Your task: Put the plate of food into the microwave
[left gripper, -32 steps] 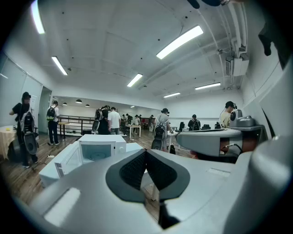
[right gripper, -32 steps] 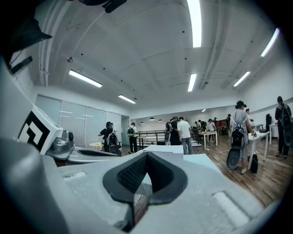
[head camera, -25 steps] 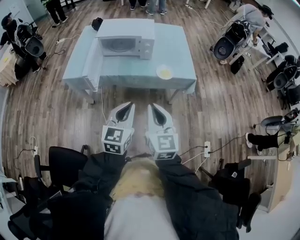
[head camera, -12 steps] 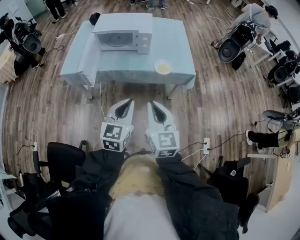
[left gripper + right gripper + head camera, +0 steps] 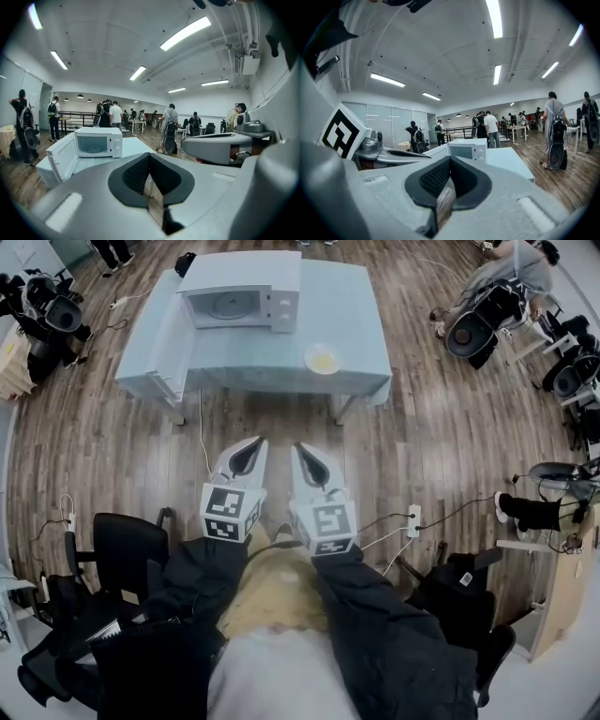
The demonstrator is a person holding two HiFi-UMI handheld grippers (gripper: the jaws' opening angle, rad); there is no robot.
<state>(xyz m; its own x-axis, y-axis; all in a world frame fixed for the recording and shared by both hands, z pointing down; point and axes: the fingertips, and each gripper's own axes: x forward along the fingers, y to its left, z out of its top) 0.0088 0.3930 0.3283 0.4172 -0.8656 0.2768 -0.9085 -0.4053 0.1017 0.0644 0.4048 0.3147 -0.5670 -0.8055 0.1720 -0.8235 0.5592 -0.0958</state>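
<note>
While I hold both grippers low in front of me, the left gripper (image 5: 251, 448) and right gripper (image 5: 303, 452) sit side by side above the wooden floor (image 5: 441, 437), well short of the table (image 5: 361, 320). Both point toward it.

In the left gripper view, the left gripper (image 5: 149, 157) has its jaws pressed together with nothing between them. The dark pads (image 5: 136, 176) meet along one seam. The right gripper (image 5: 450, 160) reads the same in its own view: jaws together, nothing caught between the pads (image 5: 436, 178).

The plate (image 5: 322, 359) lies on the table near its front edge, to the right of the microwave (image 5: 242, 292) and apart from it. There is yellow food on it, though I cannot make out what kind. Neither gripper is anywhere near it.

The microwave stands toward the back of the table. From the left gripper view, the microwave (image 5: 96, 143) has its door (image 5: 61, 157) swung out to the left, and the cavity shows a round turntable inside. The right gripper view catches the microwave (image 5: 468, 150) from the other side, above the table (image 5: 511, 164).

A black chair (image 5: 127, 559) stands at my left, and a power strip (image 5: 412, 519) lies on the floor at my right. People stand around the far parts of the room.
</note>
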